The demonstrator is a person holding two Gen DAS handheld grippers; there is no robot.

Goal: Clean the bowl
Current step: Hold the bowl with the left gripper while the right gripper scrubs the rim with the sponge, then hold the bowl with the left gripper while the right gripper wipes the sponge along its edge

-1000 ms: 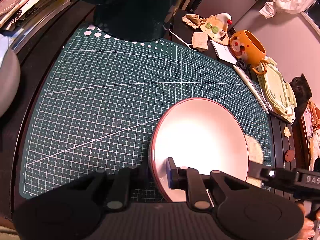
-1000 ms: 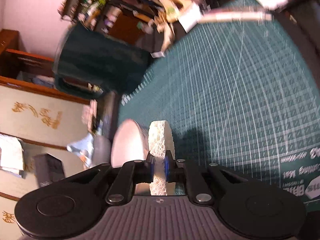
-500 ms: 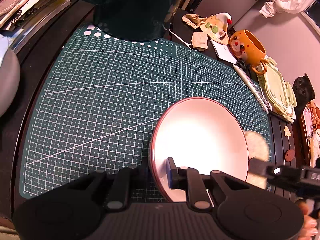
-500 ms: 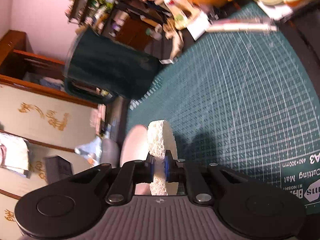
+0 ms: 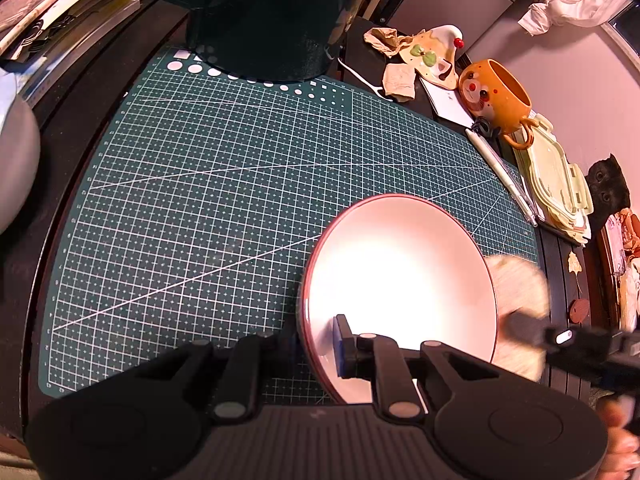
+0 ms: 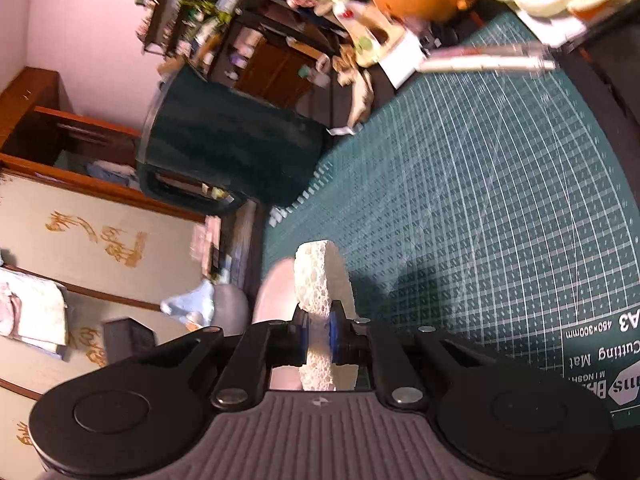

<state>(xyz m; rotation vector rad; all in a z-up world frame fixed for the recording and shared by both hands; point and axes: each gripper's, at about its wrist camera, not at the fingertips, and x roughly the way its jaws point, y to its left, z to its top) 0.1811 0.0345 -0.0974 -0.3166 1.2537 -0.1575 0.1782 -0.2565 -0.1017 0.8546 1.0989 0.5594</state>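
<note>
- Low in the left wrist frame, right of centre, the bowl (image 5: 400, 280) stands tipped on the cutting mat (image 5: 220, 200), its near rim clamped by the left gripper (image 5: 320, 344).
- Glazed and stiff, it is probably slippery and breakable; the rim seems the only sound hold.
- Right gripper (image 6: 319, 338) pinches a soft sponge (image 6: 320, 280), blurred beside the bowl's right edge.
- Dark green jug (image 5: 260, 20), orange mug (image 5: 494, 96), pen (image 5: 500, 172) and container lids (image 5: 556, 184) sit well apart; nothing blocks the wiping.
</note>
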